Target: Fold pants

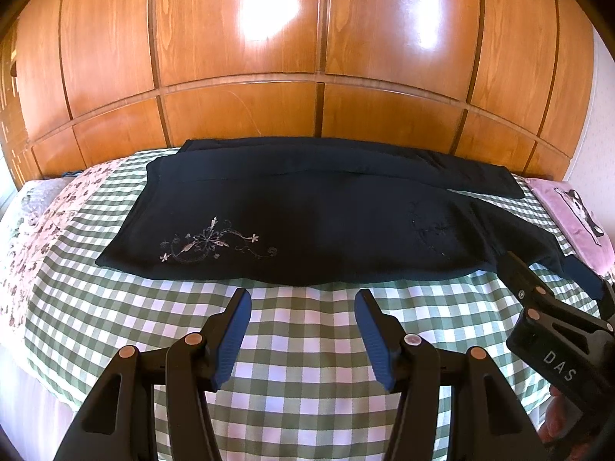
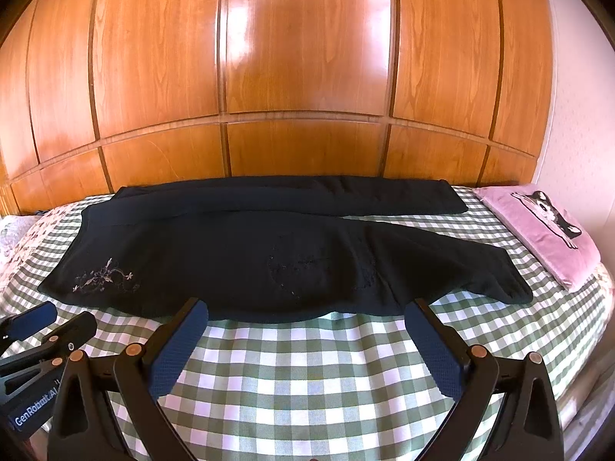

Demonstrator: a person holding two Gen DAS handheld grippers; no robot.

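Where the green checked bedspread (image 1: 307,345) runs toward the wooden wardrobe (image 1: 238,57), the black pants (image 1: 307,230) lie flat, pale floral embroidery (image 1: 215,246) at their left end, two legs diverging rightward. A pink cushion (image 2: 546,234) sits far right. Nearer, the left gripper (image 1: 303,299) and right gripper (image 2: 307,307) hover wide apart-fingered, holding nothing, just short of the near hem.
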